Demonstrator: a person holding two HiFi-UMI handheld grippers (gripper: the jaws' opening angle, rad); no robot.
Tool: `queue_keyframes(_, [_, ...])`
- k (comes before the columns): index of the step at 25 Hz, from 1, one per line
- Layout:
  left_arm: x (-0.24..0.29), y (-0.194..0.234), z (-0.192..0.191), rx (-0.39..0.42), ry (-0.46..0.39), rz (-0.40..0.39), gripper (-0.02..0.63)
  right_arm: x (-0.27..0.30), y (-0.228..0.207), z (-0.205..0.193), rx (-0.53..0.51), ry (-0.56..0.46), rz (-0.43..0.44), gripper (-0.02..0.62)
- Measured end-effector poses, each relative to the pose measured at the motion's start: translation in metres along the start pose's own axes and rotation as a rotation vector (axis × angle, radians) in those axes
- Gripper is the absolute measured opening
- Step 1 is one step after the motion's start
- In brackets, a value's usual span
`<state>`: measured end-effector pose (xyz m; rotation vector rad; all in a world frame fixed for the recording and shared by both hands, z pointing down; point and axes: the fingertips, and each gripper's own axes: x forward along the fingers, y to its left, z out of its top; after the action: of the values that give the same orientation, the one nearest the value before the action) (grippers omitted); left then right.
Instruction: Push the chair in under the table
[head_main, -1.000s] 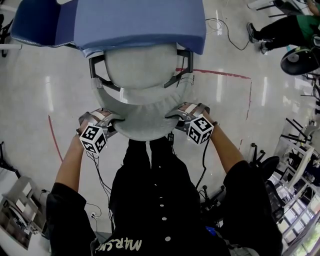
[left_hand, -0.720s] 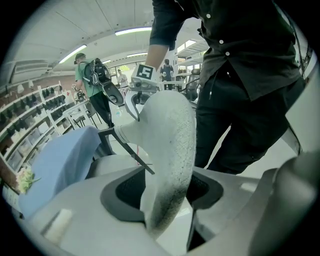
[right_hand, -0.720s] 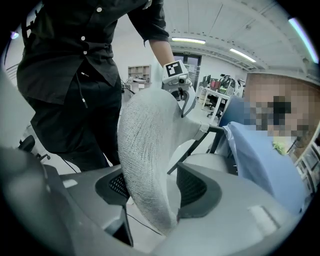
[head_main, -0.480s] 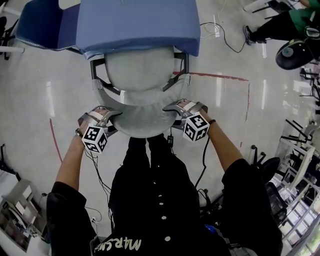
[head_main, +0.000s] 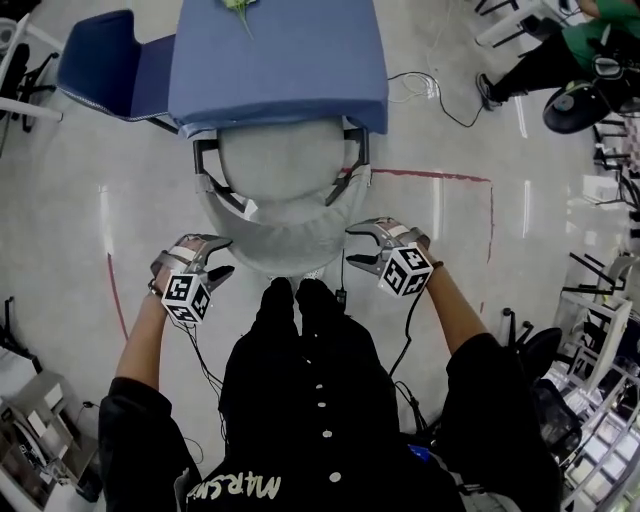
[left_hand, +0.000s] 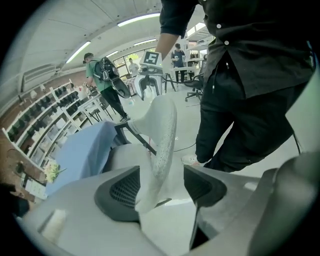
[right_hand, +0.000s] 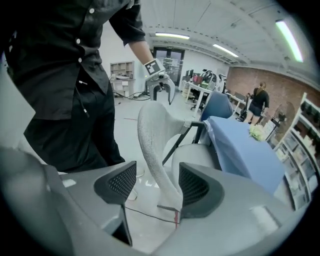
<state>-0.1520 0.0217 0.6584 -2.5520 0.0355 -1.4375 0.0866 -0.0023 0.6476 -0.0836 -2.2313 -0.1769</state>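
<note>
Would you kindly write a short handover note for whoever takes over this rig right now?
Left tongs: open; the backrest edge lies in line between the jaws, pads not pressing it.
Right tongs: open, jaws have just been opening; the same backrest is between them, ungripped.
Things: the chair faces the blue-covered table, with its front under the table edge and most of it out.
Done: chair partly in.
Left: probably re-grip the backrest and push further, if it will go.

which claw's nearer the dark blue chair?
Left. The left claw is on the blue chair's side of the grey chair; the right claw, jaws just opened, backrest edge ungripped between them, is on the far side.
</note>
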Motion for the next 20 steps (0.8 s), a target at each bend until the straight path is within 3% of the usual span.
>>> queue_keyframes(4, [-0.033, 0.008, 0.002, -0.101, 0.012, 0.101, 0.265, -0.046, -0.013, 0.014, 0.141, -0.061, -0.120, 0.280])
queue_keyframes(8, [-0.070, 0.049, 0.013, -0.387, -0.114, 0.299, 0.231, -0.083, -0.041, 0.032, 0.305, -0.148, -0.315, 0.207])
queue_keyframes(11, [-0.100, 0.083, 0.027, -0.555, -0.202, 0.494, 0.137, -0.105, -0.054, 0.050, 0.384, -0.236, -0.419, 0.150])
queue_keyframes(13, [-0.122, 0.099, 0.036, -0.631, -0.248, 0.612, 0.022, -0.118, -0.062, 0.063, 0.438, -0.285, -0.489, 0.096])
queue_keyframes(14, [-0.131, 0.105, 0.042, -0.667, -0.278, 0.654, 0.002, -0.125, -0.067, 0.069, 0.466, -0.310, -0.525, 0.074])
queue_keyframes(16, [-0.148, 0.115, 0.056, -0.732, -0.350, 0.708, 0.002, -0.140, -0.077, 0.079, 0.529, -0.366, -0.588, 0.023])
queue_keyframes(20, [-0.175, 0.129, 0.077, -0.804, -0.454, 0.785, 0.002, -0.172, -0.096, 0.092, 0.616, -0.467, -0.682, 0.023])
